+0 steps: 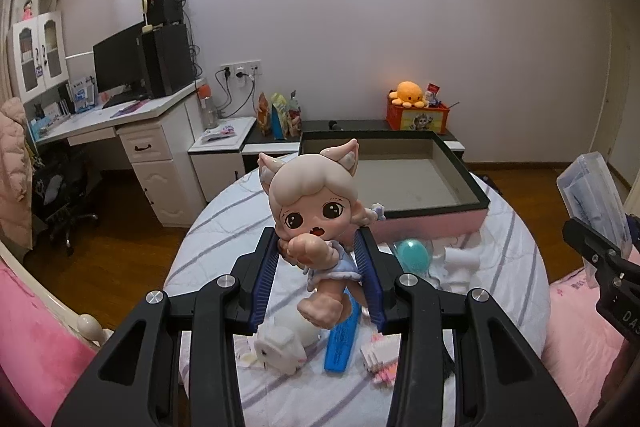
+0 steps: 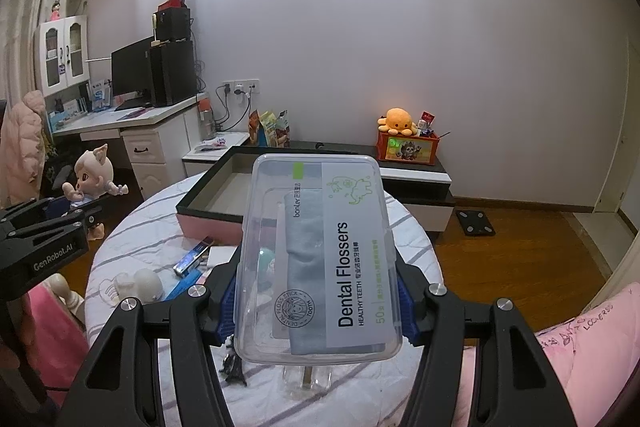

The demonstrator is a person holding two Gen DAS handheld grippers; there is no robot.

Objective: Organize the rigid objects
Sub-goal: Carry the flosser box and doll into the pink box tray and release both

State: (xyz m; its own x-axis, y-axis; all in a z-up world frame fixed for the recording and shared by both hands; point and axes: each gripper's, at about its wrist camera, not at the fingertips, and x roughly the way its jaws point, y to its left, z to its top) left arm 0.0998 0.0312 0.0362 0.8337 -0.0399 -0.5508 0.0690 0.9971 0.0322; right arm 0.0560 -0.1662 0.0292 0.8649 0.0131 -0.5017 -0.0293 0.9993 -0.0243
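My left gripper (image 1: 320,247) is shut on a doll (image 1: 316,203) with cat ears and pale hair, held above the round striped table (image 1: 216,227). My right gripper (image 2: 316,303) is shut on a clear dental flossers box (image 2: 320,259), held above the same table. A pink box (image 1: 432,223) with a black rim and an empty inside lies on the table's far side; it also shows in the right wrist view (image 2: 208,219). The right gripper shows at the right edge of the left wrist view (image 1: 600,251), the left gripper at the left edge of the right wrist view (image 2: 52,227).
On the table lie a white toy (image 1: 280,345), a blue flat case (image 1: 340,339), a teal ball (image 1: 412,255), a pink-white block piece (image 1: 380,359) and a small black figure (image 2: 234,367). Pink bedding (image 1: 32,339) flanks the table. A desk (image 1: 120,123) and low cabinet (image 2: 416,179) stand behind.
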